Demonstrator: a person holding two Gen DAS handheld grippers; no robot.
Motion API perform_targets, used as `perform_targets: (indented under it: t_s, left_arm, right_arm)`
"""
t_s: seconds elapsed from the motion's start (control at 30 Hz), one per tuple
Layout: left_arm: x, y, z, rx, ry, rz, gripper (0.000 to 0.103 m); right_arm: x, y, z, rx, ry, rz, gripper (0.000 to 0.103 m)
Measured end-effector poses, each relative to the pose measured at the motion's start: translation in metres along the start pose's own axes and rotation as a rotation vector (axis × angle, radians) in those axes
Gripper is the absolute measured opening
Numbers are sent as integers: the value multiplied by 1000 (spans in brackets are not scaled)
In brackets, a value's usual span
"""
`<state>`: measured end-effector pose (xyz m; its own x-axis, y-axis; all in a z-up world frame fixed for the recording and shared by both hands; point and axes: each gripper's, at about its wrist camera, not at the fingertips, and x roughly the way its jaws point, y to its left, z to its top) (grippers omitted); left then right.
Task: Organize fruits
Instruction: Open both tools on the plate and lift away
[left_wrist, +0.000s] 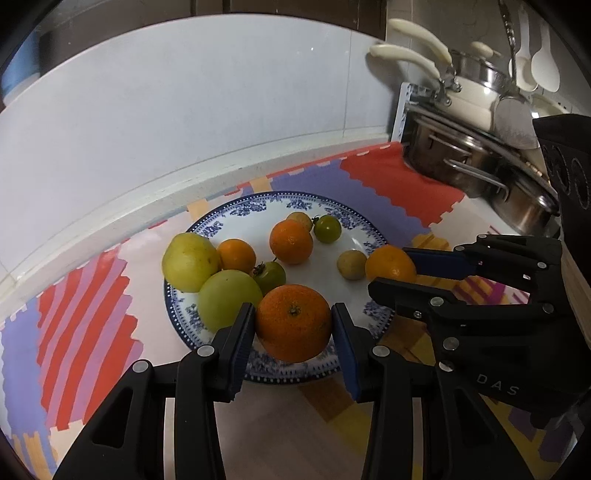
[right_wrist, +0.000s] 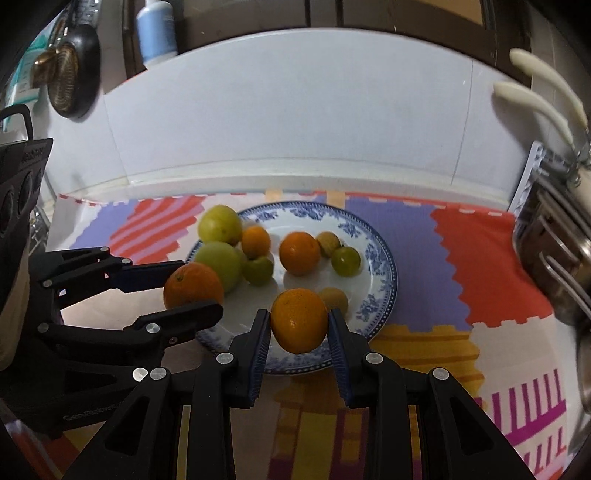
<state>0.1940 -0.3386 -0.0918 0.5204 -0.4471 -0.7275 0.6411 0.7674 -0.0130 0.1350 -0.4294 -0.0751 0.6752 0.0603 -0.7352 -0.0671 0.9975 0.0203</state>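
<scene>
Reference landmark: the blue-patterned plate (left_wrist: 207, 227), which rests on a multicoloured mat (left_wrist: 85, 325) against a white wall.

Left of the plate's centre, a yellow-green fruit (left_wrist: 188, 262) sits on the left rim. A second pale green fruit (left_wrist: 227, 299) lies just in front of it, and a small orange (left_wrist: 236, 255) lies just beside both, toward the plate's centre. A green tomato (left_wrist: 270, 276) touches the pale green fruit.

At the plate's near rim, the left gripper (left_wrist: 293, 325) is clamped on a large orange (left_wrist: 293, 323), with both blue pads pressing its sides.

At the plate's centre lies a medium orange (left_wrist: 291, 240). Behind it, toward the far rim, are a small tan fruit (left_wrist: 300, 219) and another green tomato (left_wrist: 327, 229). A second small tan fruit (left_wrist: 352, 264) lies toward the right rim.

At the plate's right rim, the right gripper (right_wrist: 298, 325) is clamped on a yellow-orange fruit (right_wrist: 299, 320), with both pads against its sides.

Right of the plate, well apart, stacked steel pans (left_wrist: 480, 162) with cream handles stand at the mat's edge.
</scene>
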Motion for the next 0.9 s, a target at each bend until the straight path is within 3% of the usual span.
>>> perform_targets:
  t_s: [0.33, 0.47, 0.6, 0.77, 0.9]
  left_arm:
    - [15, 0, 5, 40, 6, 19, 43]
    - [4, 4, 4, 21, -20, 48, 57]
    - [-14, 7, 4, 10, -71, 91, 58]
    - [-32, 14, 0, -14, -103, 140, 65]
    - [-43, 21, -5, -56, -109, 152, 65]
  right_arm:
    - [24, -10, 3, 16, 23, 48, 33]
    - [25, -10, 2, 23, 24, 55, 33]
    - [23, -8, 2, 22, 14, 38, 43]
    - [12, -2, 1, 24, -12, 16, 43]
    - [-4, 4, 1, 47, -46, -21, 52]
